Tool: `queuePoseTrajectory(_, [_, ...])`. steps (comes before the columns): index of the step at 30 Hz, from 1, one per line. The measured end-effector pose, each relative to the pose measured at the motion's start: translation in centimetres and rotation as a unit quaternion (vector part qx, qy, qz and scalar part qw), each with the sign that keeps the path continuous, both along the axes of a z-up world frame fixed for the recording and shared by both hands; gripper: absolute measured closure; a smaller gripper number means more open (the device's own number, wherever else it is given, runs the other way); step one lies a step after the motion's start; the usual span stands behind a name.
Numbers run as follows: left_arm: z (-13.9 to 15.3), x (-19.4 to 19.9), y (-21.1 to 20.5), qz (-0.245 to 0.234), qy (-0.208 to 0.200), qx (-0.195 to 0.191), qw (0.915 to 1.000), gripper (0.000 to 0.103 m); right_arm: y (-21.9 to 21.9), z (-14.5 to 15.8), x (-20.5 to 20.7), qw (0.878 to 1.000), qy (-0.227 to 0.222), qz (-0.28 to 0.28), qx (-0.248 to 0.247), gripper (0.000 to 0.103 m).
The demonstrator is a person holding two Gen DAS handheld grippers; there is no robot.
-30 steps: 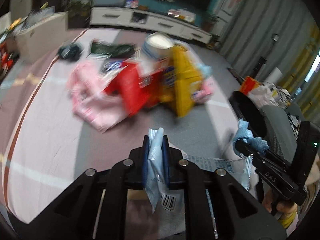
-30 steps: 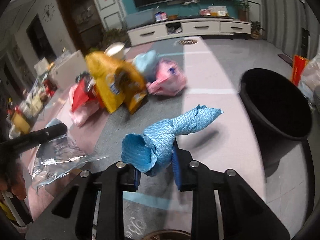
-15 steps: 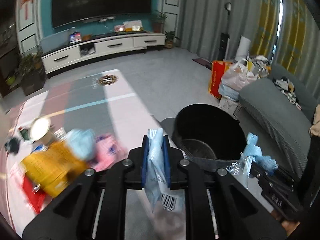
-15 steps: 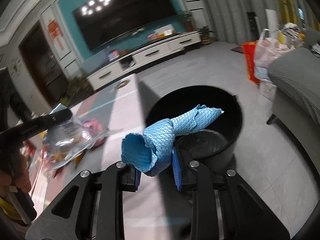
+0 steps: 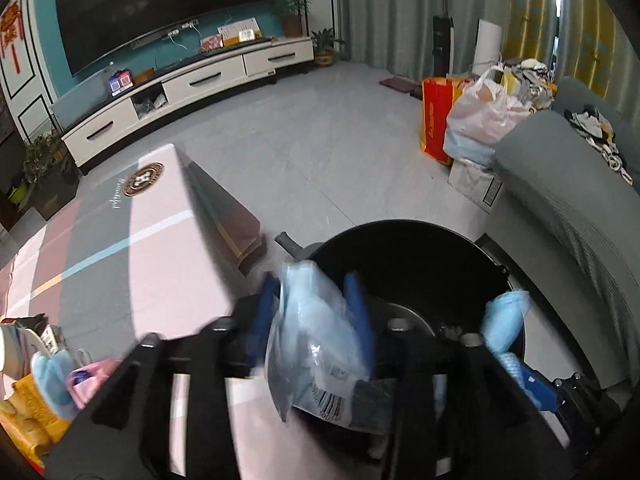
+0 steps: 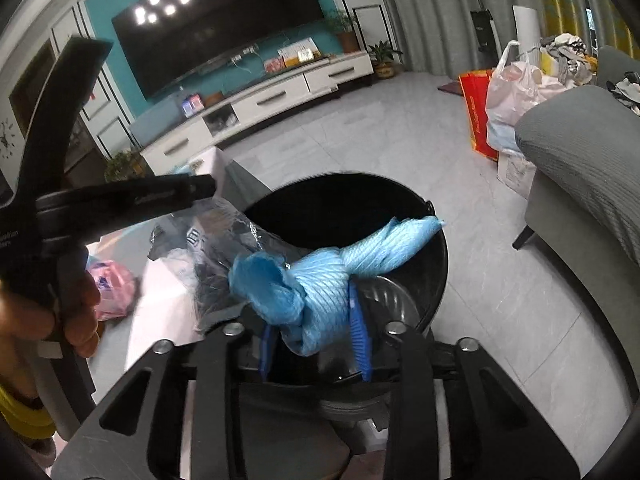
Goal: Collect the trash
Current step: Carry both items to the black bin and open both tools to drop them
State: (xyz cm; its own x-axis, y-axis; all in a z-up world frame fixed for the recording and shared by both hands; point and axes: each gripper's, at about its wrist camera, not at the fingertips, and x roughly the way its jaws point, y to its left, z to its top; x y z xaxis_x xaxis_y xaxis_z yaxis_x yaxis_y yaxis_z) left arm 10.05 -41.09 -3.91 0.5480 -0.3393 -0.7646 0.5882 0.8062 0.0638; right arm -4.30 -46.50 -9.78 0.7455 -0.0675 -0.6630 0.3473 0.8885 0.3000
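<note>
Both tools pointed steeply downward over a black bin (image 5: 432,256) standing on the grey tiled floor (image 5: 320,152); the left tool (image 5: 314,304) had its blue pads (image 5: 354,300) apart and opening, with a pale blue plastic wrapper (image 5: 316,344) loose between them, a barcode showing at its lower end; the wrapper hung at the near rim of the bin, blurred by motion; in the right wrist view the left tool showed as a dark frame gripped by the person's hand (image 6: 76,312) at the left edge, the clear crinkled wrapper (image 6: 208,252) dangling below it beside the bin's rim.

The right tool (image 6: 316,336) was opening too, its pads (image 6: 360,344) standing apart on either side of a twisted blue quilted cloth (image 6: 320,276); the cloth sat between them with its tail reaching out over the bin's mouth; whether the pads touched it could not be told.

Inside the bin (image 6: 352,216) a ridged grey inner base (image 6: 388,296) showed at the bottom; nothing else could be made out within it.

Beside the bin stood a low tabletop (image 5: 120,240) covered in a pink and grey striped cloth; on it, at the left edge, lay a pink packet (image 5: 86,380), a yellow bag (image 5: 24,404) and a light blue scrap (image 5: 48,376).
</note>
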Motion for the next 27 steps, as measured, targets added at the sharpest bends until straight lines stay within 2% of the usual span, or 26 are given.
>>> queuePoseTrajectory(1, [0.0,0.0,-0.1,-0.002,0.001,-0.001,1.0,0.04,-0.1,-0.1,0.1,1.0,0.0,0.001,-0.001,0.053])
queuePoseTrajectory(2, [-0.2,-0.1,0.0,-0.005,0.001,-0.003,1.0,0.036,-0.1,-0.1,0.0,1.0,-0.002,0.001,-0.003,0.041])
queuePoseTrajectory(3, [-0.2,-0.3,0.0,-0.01,-0.002,-0.003,0.9999,0.035,-0.1,-0.1,0.0,1.0,-0.004,0.001,-0.004,0.036])
queuePoseTrajectory(10, [1.0,-2.5,3.2,-0.018,-0.014,-0.009,0.9997,0.02,-0.4,0.9,-2.1,1.0,-0.018,-0.015,0.014,0.035])
queuePoseTrajectory(12, [1.3,-3.9,5.4,-0.017,-0.01,-0.013,0.9997,0.016,0.0,1.3,-3.2,0.999,-0.018,-0.021,0.016,0.03])
queuePoseTrajectory(16, [2.1,-7.4,10.0,-0.029,0.007,-0.041,0.9987,0.014,1.3,2.0,-4.8,0.999,-0.013,-0.022,0.02,0.027])
queuePoseTrajectory(20, [2.8,-10.9,15.0,-0.039,0.006,-0.059,0.9975,0.01,3.4,2.6,-5.4,1.0,0.0,-0.005,0.021,0.025])
queuePoseTrajectory(23, [2.9,-12.6,19.4,-0.027,0.012,-0.066,0.9974,0.01,5.5,3.2,-5.3,1.0,0.004,0.017,0.021,0.025])
queuePoseTrajectory(27, [3.1,-13.6,26.4,0.036,0.004,-0.07,0.9969,0.01,9.2,4.2,-4.5,0.998,0.008,0.055,0.013,0.025])
